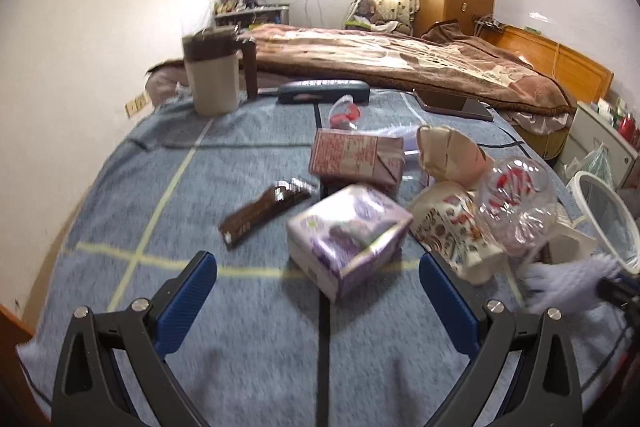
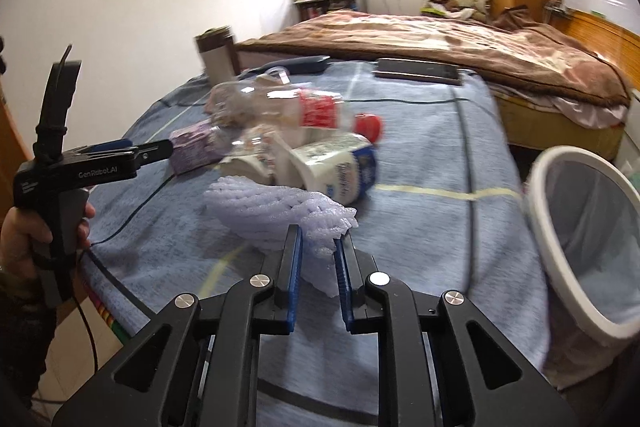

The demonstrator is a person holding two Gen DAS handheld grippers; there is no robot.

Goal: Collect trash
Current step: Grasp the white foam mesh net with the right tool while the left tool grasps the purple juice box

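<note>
My right tongs pinch the soft white foam net low over the blue surface; it could slip out. My left tongs hang wide and empty.

My right gripper has ribbed blue plastic pads pinching a soft, pale lilac foam net sleeve; under it lies a matt, nubbly blue cloth table cover, with a crinkled glossy clear plastic bottle and a shiny purple foil-wrapped box
</note>
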